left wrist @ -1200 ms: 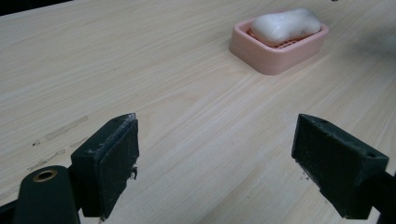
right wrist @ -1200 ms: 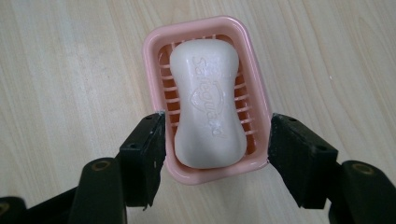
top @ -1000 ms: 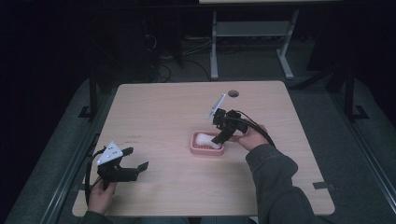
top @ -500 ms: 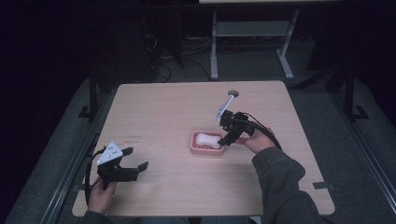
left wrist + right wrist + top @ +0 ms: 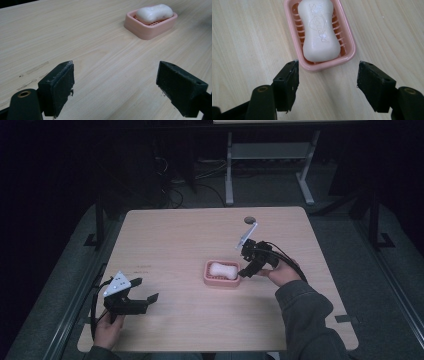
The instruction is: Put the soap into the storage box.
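Observation:
A white bar of soap (image 5: 223,270) (image 5: 319,32) (image 5: 154,13) lies in a pink soap dish (image 5: 221,281) (image 5: 352,42) (image 5: 150,31) near the middle of the table. My right gripper (image 5: 245,271) (image 5: 327,82) is just right of the dish, open, its jaws having just been opening; nothing lies between them, and the dish's near end sits just beyond the fingertips. My left gripper (image 5: 147,290) (image 5: 115,87) rests open at the table's front left, far from the dish, with bare wood between its jaws.
The wooden table (image 5: 175,235) has a small round hole (image 5: 248,219) near its far edge. Behind the table, a white metal frame (image 5: 265,160) stands on the dark floor. Grey rails run along both sides of the table.
My right gripper has drawn back from over the soap dish toward the right, leaving the soap lying in the dish. The left gripper has kept still.

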